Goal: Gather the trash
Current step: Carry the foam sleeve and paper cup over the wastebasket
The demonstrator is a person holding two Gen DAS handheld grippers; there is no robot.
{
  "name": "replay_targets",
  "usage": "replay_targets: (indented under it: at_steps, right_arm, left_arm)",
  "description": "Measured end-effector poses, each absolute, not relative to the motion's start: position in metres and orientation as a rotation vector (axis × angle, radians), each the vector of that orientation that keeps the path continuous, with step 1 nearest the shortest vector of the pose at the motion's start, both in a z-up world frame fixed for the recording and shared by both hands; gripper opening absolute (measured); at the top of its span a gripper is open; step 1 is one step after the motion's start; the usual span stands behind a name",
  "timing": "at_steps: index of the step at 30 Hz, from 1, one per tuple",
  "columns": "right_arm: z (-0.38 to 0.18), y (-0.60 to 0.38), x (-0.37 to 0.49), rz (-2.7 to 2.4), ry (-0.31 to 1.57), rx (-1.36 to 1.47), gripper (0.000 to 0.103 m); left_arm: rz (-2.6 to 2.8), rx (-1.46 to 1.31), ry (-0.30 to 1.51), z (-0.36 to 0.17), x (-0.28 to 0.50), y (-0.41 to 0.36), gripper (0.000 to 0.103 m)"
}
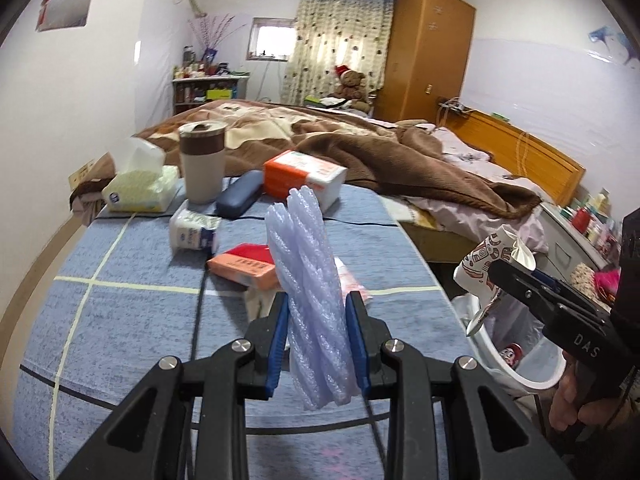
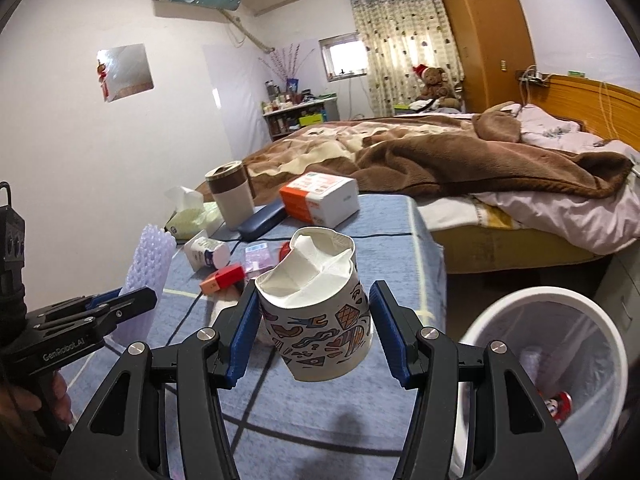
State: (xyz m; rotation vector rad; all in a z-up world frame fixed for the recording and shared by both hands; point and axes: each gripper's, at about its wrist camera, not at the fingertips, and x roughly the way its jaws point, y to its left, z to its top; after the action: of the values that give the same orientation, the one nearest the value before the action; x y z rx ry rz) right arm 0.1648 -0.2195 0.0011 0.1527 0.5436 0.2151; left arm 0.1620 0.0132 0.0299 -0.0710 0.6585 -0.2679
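Right hand-held gripper [image 2: 314, 330] is mine to watch first: its blue pads bracket a crushed patterned paper cup [image 2: 316, 312], jaws fairly wide, and on the right side I see a sliver of gap, so I judge the hold loose. My left hand-held gripper [image 1: 316, 336] is closed down tight on a folded strip of lilac bubble wrap [image 1: 310, 292], which stands upright between the pads above the bench [image 1: 120, 320] with its blue checked cloth. Just to the right and below sits the white waste bin [image 2: 472, 332], lined with a clear bag and already holding a red can [image 2: 558, 402]. Farther along the bench lie an orange packet [image 1: 244, 266], a tipped white pot [image 1: 192, 234], a dark glasses case [image 1: 239, 199], a tumbler [image 1: 202, 162] and a tissue pack [image 1: 140, 188]. My worry is the cup slipping out early and landing on the bench edge or the floor; the wrap could also catch the bin's rim.
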Motion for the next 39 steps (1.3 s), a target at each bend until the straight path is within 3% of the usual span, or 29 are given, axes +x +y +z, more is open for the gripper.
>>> replay_targets:
  at_steps: [39]
  right_arm:
    - [-0.011, -0.367, 0.110, -0.166, 0.550, 0.215, 0.056]
  left_arm:
    - [-0.742, 0.130, 0.732, 0.010, 0.146, -0.225, 0.030]
